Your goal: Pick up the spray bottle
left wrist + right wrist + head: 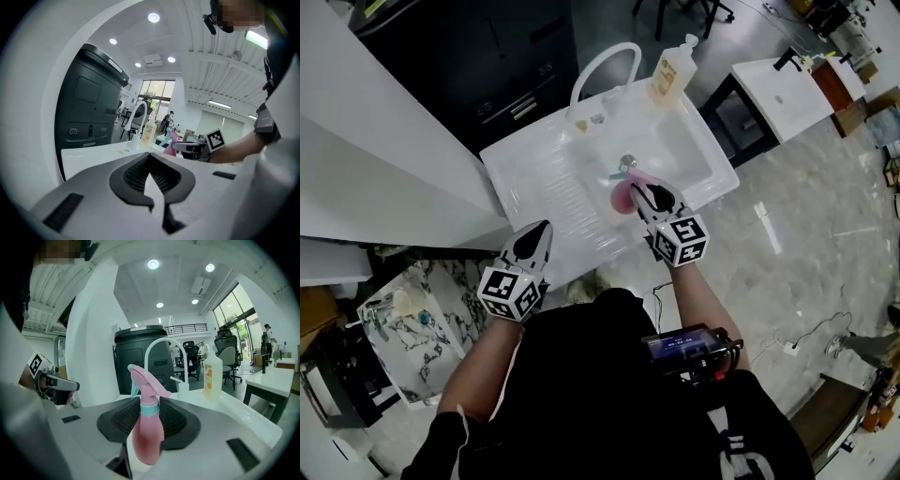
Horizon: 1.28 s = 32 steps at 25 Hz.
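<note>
Spray bottle (147,441) in R gripper (645,195) jaws

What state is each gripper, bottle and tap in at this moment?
right gripper: shut on the spray bottle
spray bottle: upright, held over the sink
left gripper: shut, empty
soap bottle: upright on the sink's back rim
tap: no water seen running

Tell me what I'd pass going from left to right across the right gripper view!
First the left gripper, then the pink spray bottle, then the soap bottle, then the white table.
</note>
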Each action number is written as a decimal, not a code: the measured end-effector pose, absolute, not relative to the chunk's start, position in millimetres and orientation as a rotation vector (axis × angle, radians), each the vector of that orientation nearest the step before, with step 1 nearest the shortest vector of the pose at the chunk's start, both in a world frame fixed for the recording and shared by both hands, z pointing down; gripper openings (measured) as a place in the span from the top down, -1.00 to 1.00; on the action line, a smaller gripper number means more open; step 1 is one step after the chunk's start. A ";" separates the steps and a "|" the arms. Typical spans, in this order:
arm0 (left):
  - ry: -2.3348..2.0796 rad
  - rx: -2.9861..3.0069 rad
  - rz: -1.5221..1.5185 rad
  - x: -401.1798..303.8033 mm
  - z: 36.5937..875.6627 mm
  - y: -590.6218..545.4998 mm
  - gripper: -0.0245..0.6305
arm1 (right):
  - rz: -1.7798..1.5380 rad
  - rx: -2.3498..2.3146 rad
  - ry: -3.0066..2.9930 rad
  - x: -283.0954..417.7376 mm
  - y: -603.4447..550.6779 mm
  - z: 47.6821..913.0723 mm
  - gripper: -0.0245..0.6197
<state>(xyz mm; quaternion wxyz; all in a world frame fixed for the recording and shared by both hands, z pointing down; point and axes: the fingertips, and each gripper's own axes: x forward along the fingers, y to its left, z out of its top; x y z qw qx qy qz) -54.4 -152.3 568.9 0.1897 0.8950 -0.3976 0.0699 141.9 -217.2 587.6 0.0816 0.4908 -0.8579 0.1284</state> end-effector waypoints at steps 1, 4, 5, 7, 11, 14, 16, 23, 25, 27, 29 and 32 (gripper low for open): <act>-1.096 2.526 0.198 -51.3 569.4 -150.5 0.90 | 0.384 1.489 -2.552 146.9 -211.1 587.0 0.47; -1.032 2.551 0.207 -43.1 572.0 -144.7 0.90 | 0.388 1.555 -2.520 160.2 -192.6 584.3 0.47; -1.011 2.560 0.209 -40.2 572.3 -143.4 0.90 | 0.388 1.577 -2.511 164.6 -186.8 582.1 0.47; -0.969 2.578 0.213 -33.9 572.4 -141.0 0.90 | 0.385 1.620 -2.494 173.6 -174.9 576.7 0.47; -0.888 2.617 0.219 -23.7 572.6 -132.1 0.90 | 0.375 1.707 -2.457 188.4 -147.2 569.4 0.47; -0.814 2.662 0.217 -12.3 571.6 -125.5 0.90 | 0.362 1.780 -2.419 200.0 -124.4 563.9 0.47; -0.766 2.689 0.221 -3.8 571.3 -121.0 0.90 | 0.357 1.815 -2.407 205.9 -109.6 560.0 0.47; -0.633 2.734 0.247 27.7 575.7 -104.9 0.90 | 0.347 1.915 -2.357 232.4 -59.4 552.4 0.47; -0.594 2.748 0.255 38.1 576.3 -96.6 0.90 | 0.350 1.943 -2.337 242.1 -43.3 553.5 0.47; -0.565 2.763 0.257 48.5 574.0 -88.0 0.90 | 0.362 1.968 -2.314 252.2 -26.1 557.2 0.47; -0.542 2.778 0.255 59.6 571.5 -80.0 0.90 | 0.372 1.992 -2.294 262.5 -9.5 561.0 0.47; -0.511 2.794 0.265 77.1 572.3 -69.2 0.90 | 0.373 2.026 -2.272 278.5 10.2 563.1 0.47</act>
